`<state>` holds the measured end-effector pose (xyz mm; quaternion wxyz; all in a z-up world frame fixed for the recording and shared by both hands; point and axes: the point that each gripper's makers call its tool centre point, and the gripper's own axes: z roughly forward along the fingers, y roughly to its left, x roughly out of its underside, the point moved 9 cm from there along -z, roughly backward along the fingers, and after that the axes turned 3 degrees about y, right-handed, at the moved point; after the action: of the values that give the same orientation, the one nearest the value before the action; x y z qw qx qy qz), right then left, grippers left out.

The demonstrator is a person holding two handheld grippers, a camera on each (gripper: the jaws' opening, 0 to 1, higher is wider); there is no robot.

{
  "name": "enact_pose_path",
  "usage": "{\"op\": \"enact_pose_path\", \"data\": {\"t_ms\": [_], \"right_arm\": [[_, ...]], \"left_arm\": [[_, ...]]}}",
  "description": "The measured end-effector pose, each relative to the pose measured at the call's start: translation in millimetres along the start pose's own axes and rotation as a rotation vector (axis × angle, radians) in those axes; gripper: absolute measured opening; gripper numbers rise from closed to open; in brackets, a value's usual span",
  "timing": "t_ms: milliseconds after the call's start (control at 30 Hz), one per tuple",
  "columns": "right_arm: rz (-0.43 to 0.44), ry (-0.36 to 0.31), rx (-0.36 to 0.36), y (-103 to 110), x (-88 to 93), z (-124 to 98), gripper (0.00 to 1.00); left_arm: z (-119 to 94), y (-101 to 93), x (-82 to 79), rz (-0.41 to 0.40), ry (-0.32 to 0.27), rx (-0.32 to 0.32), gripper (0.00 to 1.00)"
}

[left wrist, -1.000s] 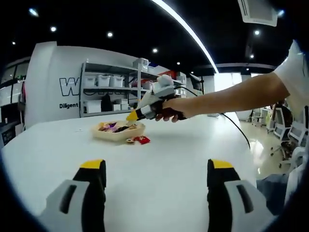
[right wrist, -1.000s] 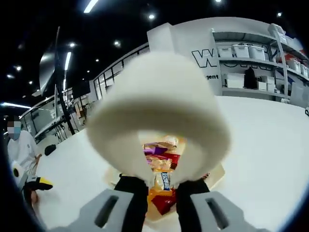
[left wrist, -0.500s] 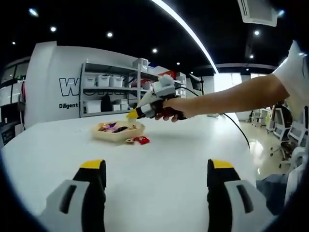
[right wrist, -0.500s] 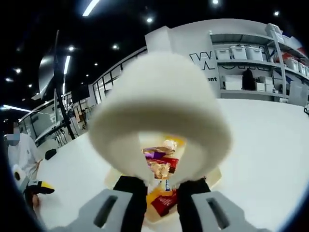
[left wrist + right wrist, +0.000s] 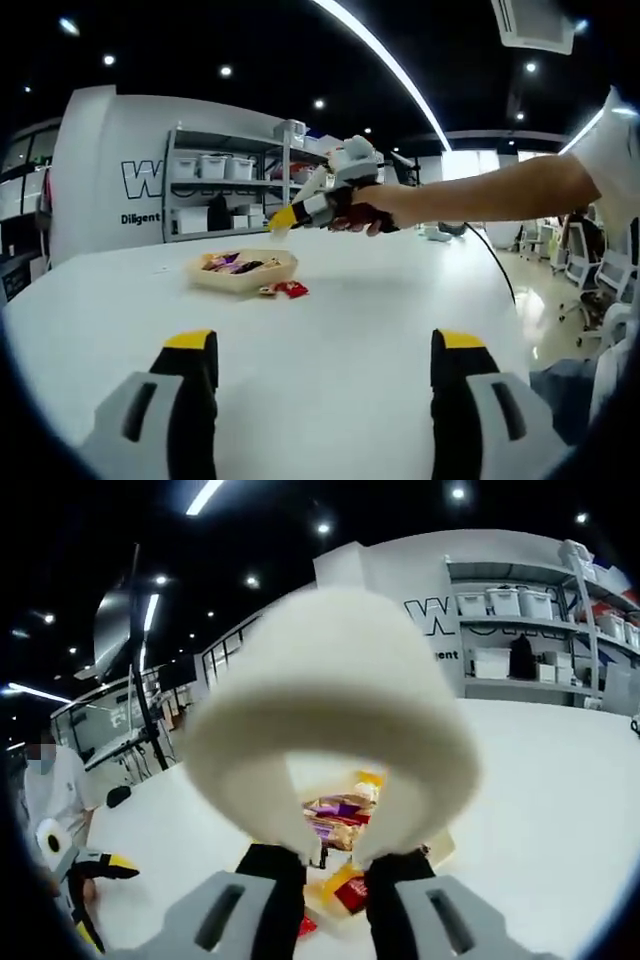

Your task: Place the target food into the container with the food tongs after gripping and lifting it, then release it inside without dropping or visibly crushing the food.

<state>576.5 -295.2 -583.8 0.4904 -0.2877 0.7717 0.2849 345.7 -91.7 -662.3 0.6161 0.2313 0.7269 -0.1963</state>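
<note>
Left tool (image 5: 320,352): jaws spread wide with nothing between them, low over the bare white worktop (image 5: 330,320).
Right tool (image 5: 325,865): jaws drawn close together, pinching the lower ends of a white arched piece (image 5: 335,695), which looms right in front of the lens; what that piece is cannot be told.
Right tool seen from the left gripper view (image 5: 300,212): held in a hand (image 5: 365,208) in the air, above and just to the right of the container, yellow tips pointing toward it.
Container (image 5: 243,271): shallow pale tray on the worktop, holding wrapped snacks (image 5: 338,815) in purple, yellow and red.
Loose packets (image 5: 285,290): red ones on the worktop, just beside the container's right edge.
Background: shelves (image 5: 225,185) with white bins along the wall.
</note>
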Motion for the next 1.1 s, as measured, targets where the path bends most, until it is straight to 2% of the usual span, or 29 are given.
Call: {"op": "enact_pose_path", "data": {"t_ms": [200, 367, 533, 700, 933, 1100], "right_arm": [[0.002, -0.007, -0.021, 7.2, 0.9, -17.1, 0.15], [-0.009, 0.012, -0.037, 17.2, 11.8, -30.7, 0.15], [-0.003, 0.033, -0.048, 22.4, 24.6, -35.0, 0.16], [0.013, 0.091, -0.064, 32.4, 39.1, -32.4, 0.16], [0.039, 0.092, -0.015, 40.6, 48.1, -18.8, 0.17], [0.039, 0.109, 0.056, 42.1, 63.3, -8.9, 0.17]], "left_arm": [[-0.5, 0.7, 0.2, 0.003, 0.003, -0.017, 0.9], [-0.6, -1.3, -0.1, 0.004, 0.002, -0.013, 0.9], [0.4, 0.7, 0.3, 0.001, 0.002, -0.013, 0.9], [0.8, -1.8, 0.7, 0.008, 0.011, -0.005, 0.89], [0.4, -3.8, 1.2, 0.009, 0.015, 0.006, 0.89], [-0.3, -4.7, 1.0, 0.016, 0.015, 0.007, 0.88]]}}
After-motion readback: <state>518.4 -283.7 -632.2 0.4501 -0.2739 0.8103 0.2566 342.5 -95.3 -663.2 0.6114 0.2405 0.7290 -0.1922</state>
